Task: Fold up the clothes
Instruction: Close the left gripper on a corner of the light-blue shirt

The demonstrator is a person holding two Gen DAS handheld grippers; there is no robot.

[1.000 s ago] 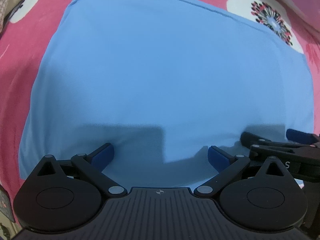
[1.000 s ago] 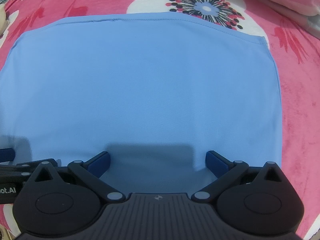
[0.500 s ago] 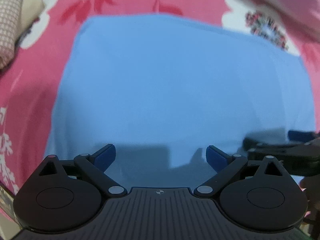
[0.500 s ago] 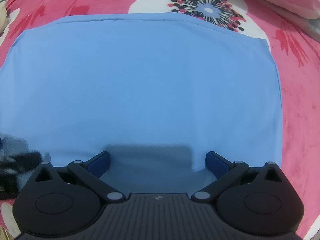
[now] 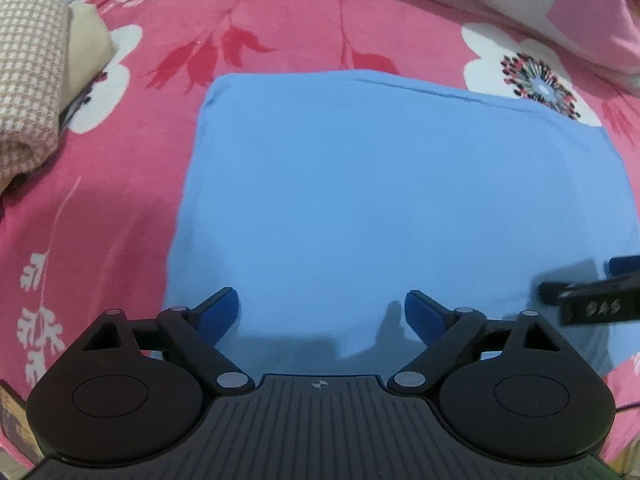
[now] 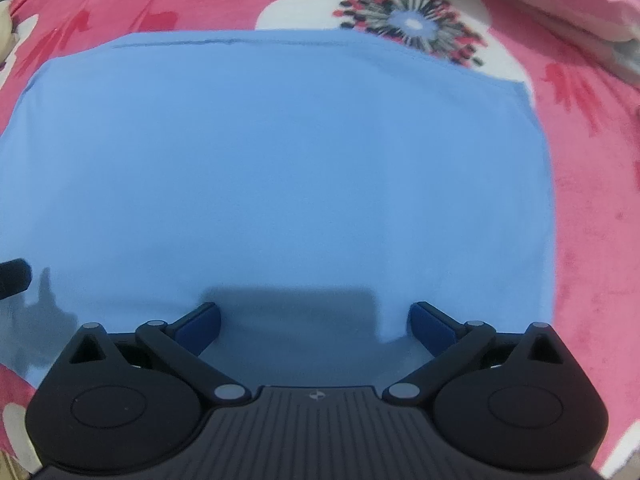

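I have both grippers pointing steeply down over the light blue garment [image 5: 380, 200], which lies folded into a flat, smooth rectangle on the pink floral bedspread [image 5: 132, 208]. Its far edge shows a stitched hem, and its far right corner lies over a white flower with a dark, spiky centre [image 6: 408, 24].

My left gripper [image 5: 322, 314] hangs above the garment's near edge, towards its left side. Its jaws are closing, yet the blue pads [image 5: 220, 314] stand well apart — nothing sits between them, only the flat cloth below. My right gripper [image 6: 316, 326] hovers over the near edge further right, its jaws spread wide and empty too; its shadow falls on the cloth just ahead of the pads [image 6: 200, 326].

In the left wrist view, the tip of the right gripper pokes in at the right edge, above the cloth. In the right wrist view, a dark bit of the left gripper shows at the left edge.

Off to the left lies a checked beige cloth [image 5: 32, 72], rolled or folded — well apart from the blue garment. A pale pink pillow [image 5: 560, 12] lies beyond the far right corner.
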